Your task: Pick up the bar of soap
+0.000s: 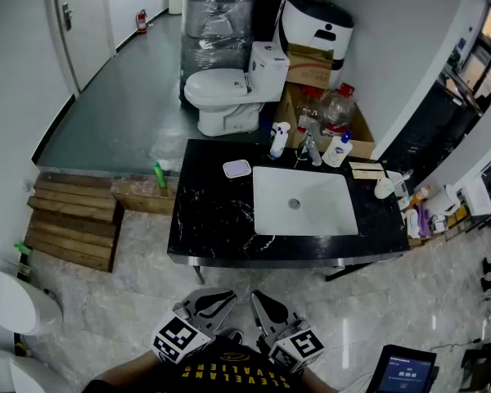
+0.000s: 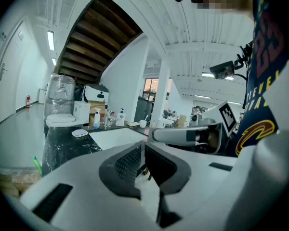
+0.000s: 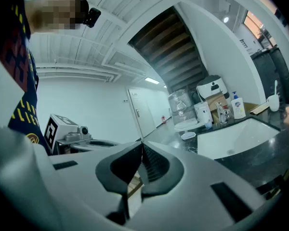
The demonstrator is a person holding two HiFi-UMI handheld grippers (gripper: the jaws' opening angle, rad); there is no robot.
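Left gripper (image 2: 143, 144) and right gripper (image 3: 141, 146) views are showing jaws closed, empty; head view is showing bar of soap (image 1: 237, 169) at 12 o'clock.

Two tools (image 1: 227, 298) (image 1: 258, 298), one soap (image 1: 237, 169), one sink (image 1: 319, 215)

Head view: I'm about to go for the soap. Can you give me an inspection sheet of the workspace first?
Surface: black counter with a white sink set in it.
Job's things: soap in its dish, left of the sink, untouched.
Clutter: spray bottle, tap and pump bottle behind the sink; cup at its right.
Grippers: left gripper and right gripper both shut, empty, held short of the counter.
Cables: nothing seen.
Surroundings: toilet behind the counter, pallet at left, tablet at lower right.
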